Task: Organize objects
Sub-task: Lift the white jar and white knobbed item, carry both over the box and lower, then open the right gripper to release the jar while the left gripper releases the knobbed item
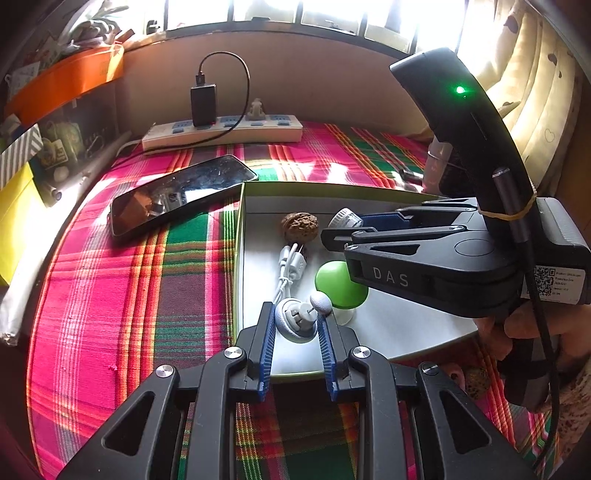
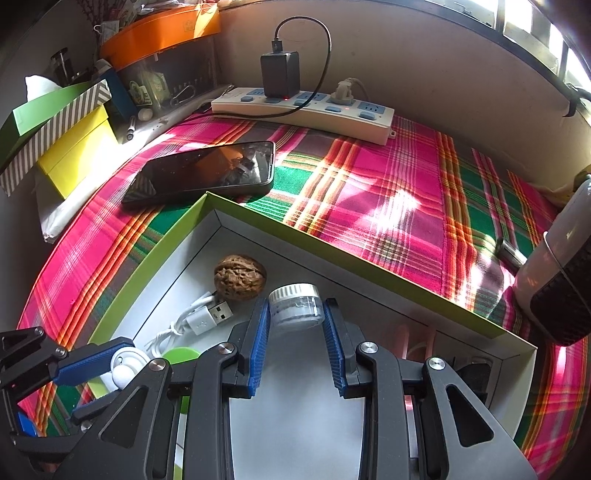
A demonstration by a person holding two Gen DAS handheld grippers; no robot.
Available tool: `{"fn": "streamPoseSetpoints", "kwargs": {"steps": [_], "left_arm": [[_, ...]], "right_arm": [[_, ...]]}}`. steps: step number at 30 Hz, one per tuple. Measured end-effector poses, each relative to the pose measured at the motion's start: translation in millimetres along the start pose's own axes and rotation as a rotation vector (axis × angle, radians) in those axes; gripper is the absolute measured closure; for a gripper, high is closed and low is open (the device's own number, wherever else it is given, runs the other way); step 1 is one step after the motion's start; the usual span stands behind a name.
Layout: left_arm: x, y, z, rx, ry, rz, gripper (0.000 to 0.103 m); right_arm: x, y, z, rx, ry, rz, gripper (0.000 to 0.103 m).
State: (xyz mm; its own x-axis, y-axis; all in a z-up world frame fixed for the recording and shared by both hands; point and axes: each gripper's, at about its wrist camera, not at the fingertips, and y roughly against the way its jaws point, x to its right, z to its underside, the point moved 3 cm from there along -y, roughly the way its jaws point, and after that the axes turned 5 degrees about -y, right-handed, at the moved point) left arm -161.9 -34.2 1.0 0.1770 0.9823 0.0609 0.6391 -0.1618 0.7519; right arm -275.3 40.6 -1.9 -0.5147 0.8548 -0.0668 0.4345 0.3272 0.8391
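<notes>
A shallow box (image 1: 238, 236) with a green rim and white inside lies on the plaid cloth; it also shows in the right wrist view (image 2: 332, 251). In it lie a walnut (image 1: 299, 226) (image 2: 240, 277), a white USB cable (image 1: 290, 266) (image 2: 201, 321) and a green-capped mushroom toy (image 1: 338, 280). My left gripper (image 1: 295, 325) is shut on a small round white gadget (image 1: 293, 319) over the box's near edge. My right gripper (image 2: 297, 325) is shut on a small clear jar with a white lid (image 2: 295, 304), low inside the box beside the walnut; the jar also shows in the left wrist view (image 1: 345, 218).
A black phone (image 1: 177, 192) (image 2: 203, 171) lies on the cloth behind the box. A white power strip (image 1: 221, 131) (image 2: 303, 110) with a black charger sits by the back wall. Boxes and an orange container (image 2: 159, 33) stack at the left. A grey cylinder (image 2: 554, 258) stands at the right.
</notes>
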Motion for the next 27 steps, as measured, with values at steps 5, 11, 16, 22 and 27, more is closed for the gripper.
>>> {"fn": "streamPoseSetpoints", "kwargs": {"steps": [5, 11, 16, 22, 27], "left_arm": [[0.0, 0.4, 0.0, 0.0, 0.002, 0.002, 0.082], [-0.3, 0.6, 0.3, -0.001, 0.0, 0.001, 0.081], [-1.1, 1.3, 1.8, -0.002, 0.002, 0.004, 0.081], [-0.6, 1.9, 1.8, -0.002, 0.004, 0.009, 0.078], [0.0, 2.4, 2.8, -0.003, 0.003, 0.01, 0.077]], "right_arm": [[-2.3, -0.6, -0.4, -0.003, 0.005, 0.005, 0.072], [-3.7, -1.1, -0.1, -0.004, 0.003, -0.002, 0.072], [-3.9, -0.8, 0.6, -0.004, -0.005, -0.006, 0.072], [-6.0, -0.5, 1.3, -0.006, -0.003, -0.01, 0.072], [-7.1, 0.7, 1.7, -0.004, -0.001, -0.013, 0.072]]}}
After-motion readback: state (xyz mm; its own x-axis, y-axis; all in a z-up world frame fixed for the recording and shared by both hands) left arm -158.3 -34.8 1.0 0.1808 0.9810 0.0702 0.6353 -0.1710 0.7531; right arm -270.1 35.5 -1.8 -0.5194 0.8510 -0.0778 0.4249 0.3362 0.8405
